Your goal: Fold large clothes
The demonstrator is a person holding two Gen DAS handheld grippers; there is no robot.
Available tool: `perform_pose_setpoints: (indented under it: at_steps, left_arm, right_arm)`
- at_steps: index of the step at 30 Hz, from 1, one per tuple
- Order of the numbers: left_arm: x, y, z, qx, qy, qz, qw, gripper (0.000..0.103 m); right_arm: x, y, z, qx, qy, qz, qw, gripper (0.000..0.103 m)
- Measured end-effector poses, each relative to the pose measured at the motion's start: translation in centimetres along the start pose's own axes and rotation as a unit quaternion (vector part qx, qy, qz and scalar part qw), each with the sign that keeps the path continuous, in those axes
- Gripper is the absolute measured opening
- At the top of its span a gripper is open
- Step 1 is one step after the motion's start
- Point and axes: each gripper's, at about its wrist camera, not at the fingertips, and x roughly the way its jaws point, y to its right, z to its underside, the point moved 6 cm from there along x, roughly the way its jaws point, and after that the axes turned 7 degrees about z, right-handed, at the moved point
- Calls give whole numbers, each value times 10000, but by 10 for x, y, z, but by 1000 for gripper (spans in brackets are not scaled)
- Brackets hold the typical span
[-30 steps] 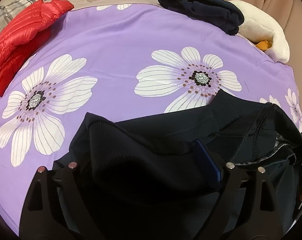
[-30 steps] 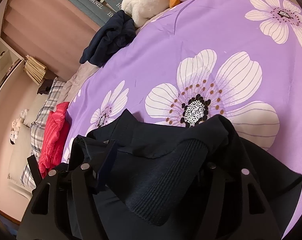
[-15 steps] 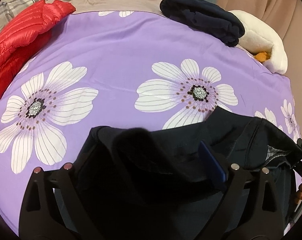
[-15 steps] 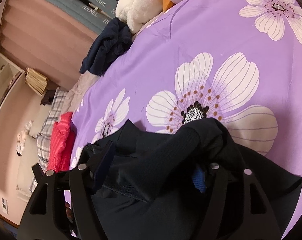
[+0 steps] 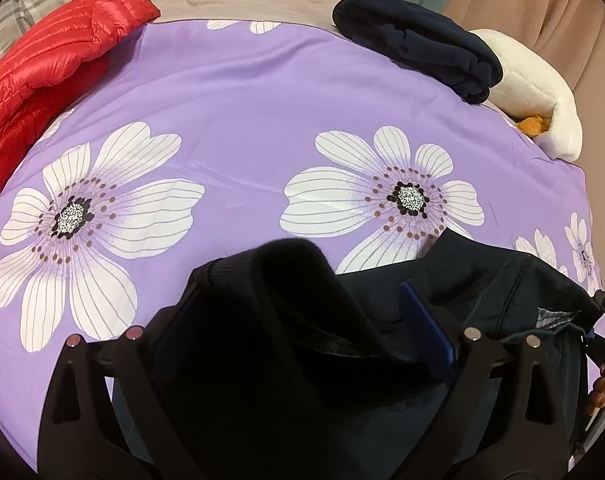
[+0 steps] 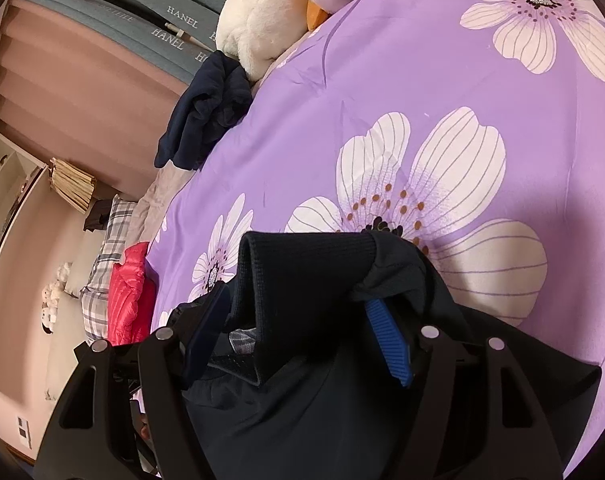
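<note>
Bunching between both pairs of fingers, the dark jacket (image 5: 286, 344) fills the wide left gap, right grip unclear.

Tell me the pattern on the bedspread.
Purple bedspread with large white flowers, clearest in the left wrist view.

Left gripper (image 5: 302, 320) had just been opening, jaws wide, dark jacket (image 5: 382, 344) bunched between them over the purple quilt (image 5: 242, 92); red jacket (image 5: 42, 72) lay far left
</note>
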Motion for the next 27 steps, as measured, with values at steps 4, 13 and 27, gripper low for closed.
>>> perform_pose_setpoints:
  at_steps: [4, 13, 27]
  left_arm:
    - [1, -1, -2, -3, 6, -18, 10000, 97]
    - [1, -2, -3, 9, 20, -26, 10000, 97]
    - [3, -10, -12, -90, 117, -177, 9997, 101]
  right_arm:
    - [0, 0, -1, 11, 1, 4, 10000, 70]
    - [1, 2, -2, 39, 6, 15, 10000, 70]
    - [0, 5, -9, 122, 166, 93, 9997, 75]
